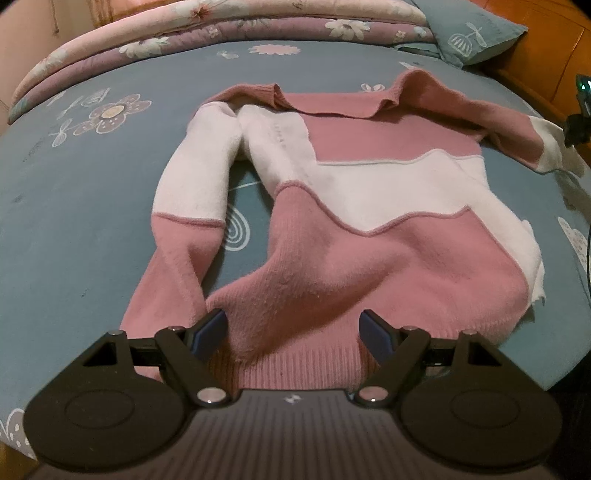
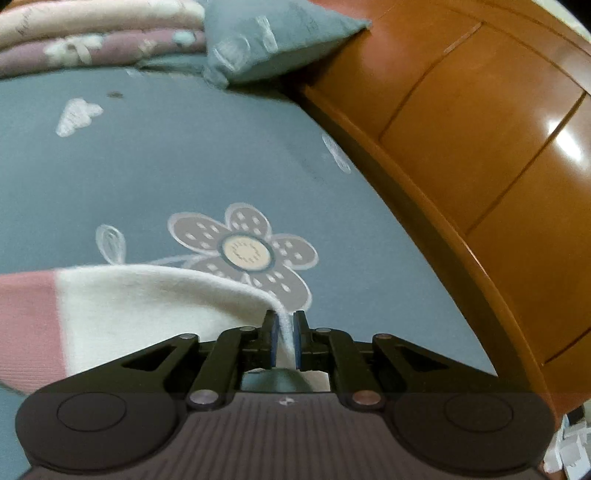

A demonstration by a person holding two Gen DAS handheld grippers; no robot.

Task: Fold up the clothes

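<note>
A pink and white knit sweater [image 1: 354,229] lies spread on the blue bedsheet [image 1: 74,206], hem toward me, collar at the far side. My left gripper [image 1: 293,325] is open, its blue-padded fingers straddling the ribbed pink hem without closing on it. One sleeve [image 1: 192,206] lies folded down along the left side. The other sleeve [image 1: 532,140] stretches out to the right. In the right wrist view, my right gripper [image 2: 285,325] is shut on the white cuff end of that sleeve [image 2: 155,310], lifting its edge slightly off the sheet.
A folded floral quilt [image 1: 207,33] and a blue pillow [image 1: 469,33] lie at the far end of the bed. A wooden headboard [image 2: 480,155] curves along the right side, close to the right gripper. A dark cable [image 1: 580,122] hangs at the bed's right edge.
</note>
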